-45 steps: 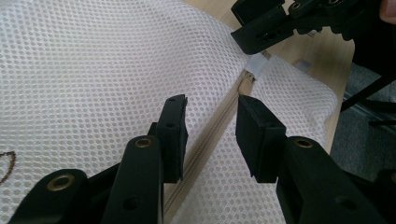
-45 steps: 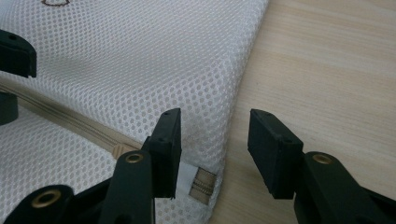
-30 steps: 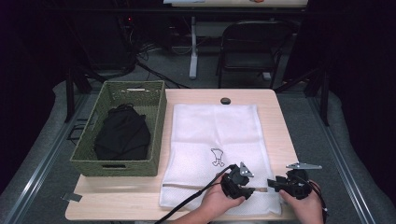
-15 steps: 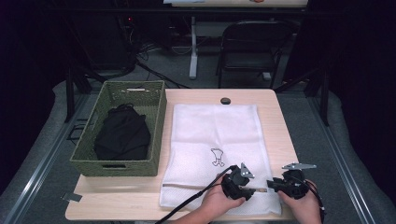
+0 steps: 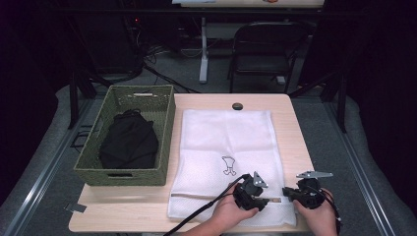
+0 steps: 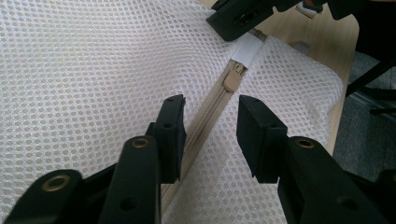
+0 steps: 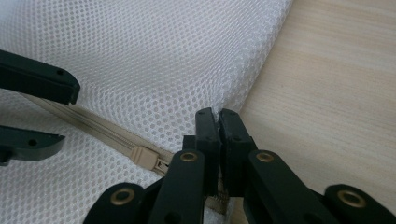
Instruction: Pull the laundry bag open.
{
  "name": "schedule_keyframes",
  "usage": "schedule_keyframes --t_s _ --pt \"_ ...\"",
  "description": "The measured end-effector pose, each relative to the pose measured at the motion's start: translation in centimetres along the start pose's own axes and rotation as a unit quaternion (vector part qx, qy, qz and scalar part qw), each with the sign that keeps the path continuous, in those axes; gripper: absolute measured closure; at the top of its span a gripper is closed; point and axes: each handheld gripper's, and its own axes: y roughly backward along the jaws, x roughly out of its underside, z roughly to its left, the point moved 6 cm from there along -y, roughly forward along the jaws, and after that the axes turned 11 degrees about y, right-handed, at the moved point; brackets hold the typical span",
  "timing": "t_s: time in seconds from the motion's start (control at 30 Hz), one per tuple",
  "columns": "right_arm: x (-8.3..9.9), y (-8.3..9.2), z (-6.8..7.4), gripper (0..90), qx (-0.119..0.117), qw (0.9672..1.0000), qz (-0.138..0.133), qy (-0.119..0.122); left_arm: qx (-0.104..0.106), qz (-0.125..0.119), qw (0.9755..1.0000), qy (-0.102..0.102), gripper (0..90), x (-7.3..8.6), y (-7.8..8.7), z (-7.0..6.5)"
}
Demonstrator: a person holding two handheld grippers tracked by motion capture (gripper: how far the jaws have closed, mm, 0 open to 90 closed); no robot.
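The right gripper [image 7: 218, 114] has just been closing and is now pinched shut on the end of the zipper [image 7: 93, 133] at the corner of the white mesh laundry bag [image 5: 226, 142], at five o'clock on the table [image 5: 290, 113]; the hand itself has kept its place since a second ago. The left gripper [image 6: 210, 107] is held part open astride the zipper, gripping nothing, the slider [image 6: 232, 80] lying at twelve o'clock of it; with the end anchored, the slider can probably be drawn next.
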Motion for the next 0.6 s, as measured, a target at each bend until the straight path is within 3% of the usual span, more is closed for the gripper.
schedule_keyframes --t_s 0.17,0.27,0.6 --pt "-0.5 0.7 0.0 88.0 0.002 0.9999 -0.017 0.003 0.012 -0.002 0.9999 0.007 66.5 -0.1 0.0 -0.3" --pt "-0.8 1.1 0.1 88.1 0.003 0.9995 -0.031 0.004 0.008 -0.004 0.9999 0.005 68.2 -0.2 0.0 -0.3" --pt "-1.3 1.9 0.3 88.1 0.0 0.9988 -0.048 0.004 0.023 -0.002 0.9997 0.009 71.3 -0.6 0.0 -0.8"
